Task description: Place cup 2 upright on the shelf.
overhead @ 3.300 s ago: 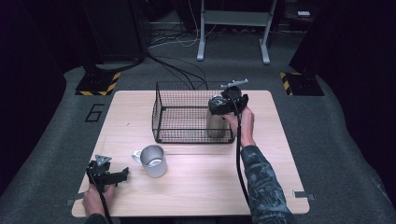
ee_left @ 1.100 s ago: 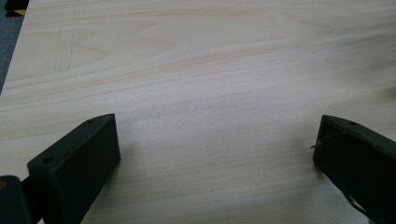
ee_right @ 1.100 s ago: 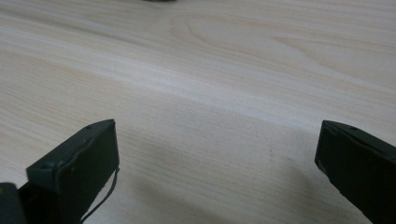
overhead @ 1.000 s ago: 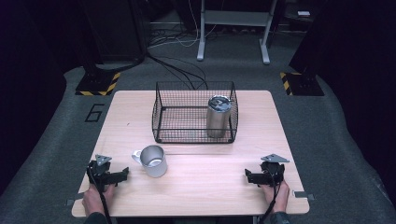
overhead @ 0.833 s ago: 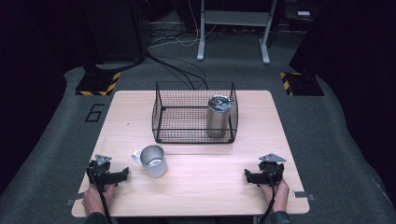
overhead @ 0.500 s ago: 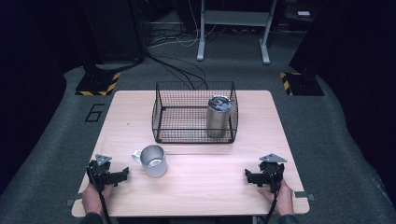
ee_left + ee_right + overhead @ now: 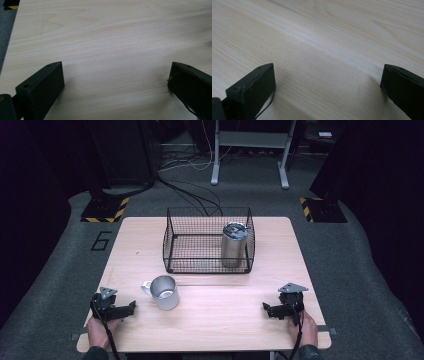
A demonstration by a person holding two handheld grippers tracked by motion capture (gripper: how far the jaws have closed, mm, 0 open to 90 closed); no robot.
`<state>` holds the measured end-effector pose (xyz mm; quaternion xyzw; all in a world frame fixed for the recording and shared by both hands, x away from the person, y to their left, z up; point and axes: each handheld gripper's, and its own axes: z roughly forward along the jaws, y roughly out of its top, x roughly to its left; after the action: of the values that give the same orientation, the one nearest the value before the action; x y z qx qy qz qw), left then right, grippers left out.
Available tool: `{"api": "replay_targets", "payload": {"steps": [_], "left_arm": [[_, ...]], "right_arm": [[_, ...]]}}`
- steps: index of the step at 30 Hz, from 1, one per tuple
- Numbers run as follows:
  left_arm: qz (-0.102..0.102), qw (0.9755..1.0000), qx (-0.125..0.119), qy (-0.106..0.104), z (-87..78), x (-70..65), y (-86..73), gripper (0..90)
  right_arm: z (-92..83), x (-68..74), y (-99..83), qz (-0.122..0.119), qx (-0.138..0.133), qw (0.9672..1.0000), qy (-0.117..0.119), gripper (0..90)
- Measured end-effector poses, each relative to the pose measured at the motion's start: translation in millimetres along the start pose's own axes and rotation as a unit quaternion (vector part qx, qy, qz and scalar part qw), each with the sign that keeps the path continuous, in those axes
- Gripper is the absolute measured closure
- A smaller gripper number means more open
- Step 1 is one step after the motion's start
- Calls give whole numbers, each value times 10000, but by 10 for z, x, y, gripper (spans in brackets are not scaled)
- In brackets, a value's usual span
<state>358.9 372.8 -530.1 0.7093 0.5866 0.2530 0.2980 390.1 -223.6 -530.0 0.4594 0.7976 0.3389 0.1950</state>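
- Left gripper [image 7: 117, 309], lower left of the high view: resting on the table [image 7: 215, 320] near its front edge, jaws spread wide, nothing between them. The left gripper view gives bare wood between the two black jaws.
- Right gripper [image 7: 280, 310], lower right: same low rest, jaws released and apart, bare wood between them in the right gripper view. Judged a neutral park, clear of the objects.
- Metal mug [image 7: 163, 292], lower centre-left: upright, handle toward the left gripper, near it but apart; well apart from the right gripper.
- Wire basket [image 7: 175, 237], frame centre: holds a steel tumbler [image 7: 233, 244] upright in its right end, probably stowed there. Both well beyond the grippers.
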Motion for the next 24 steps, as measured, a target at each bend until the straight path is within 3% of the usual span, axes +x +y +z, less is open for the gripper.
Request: {"api": "replay_targets", "payload": {"steps": [6,12,15,16,24], "left_arm": [[-161,9996,-187,-120,-137,68,55,5],[-330,9985,-395,-180,-351,47,219,9],[-292,9981,-485,-237,-470,23,306,13],[-350,9975,-545,-291,-517,-2,340,14],[-145,9947,-815,-603,-748,-245,567,15]], "right_arm": [[11,-10,11,-69,28,10000,56,0],[11,-10,11,-81,22,10000,46,0],[11,-9,11,-62,21,10000,56,0],[11,-10,11,-72,23,10000,57,0],[11,-9,11,-67,23,10000,56,0]]}}
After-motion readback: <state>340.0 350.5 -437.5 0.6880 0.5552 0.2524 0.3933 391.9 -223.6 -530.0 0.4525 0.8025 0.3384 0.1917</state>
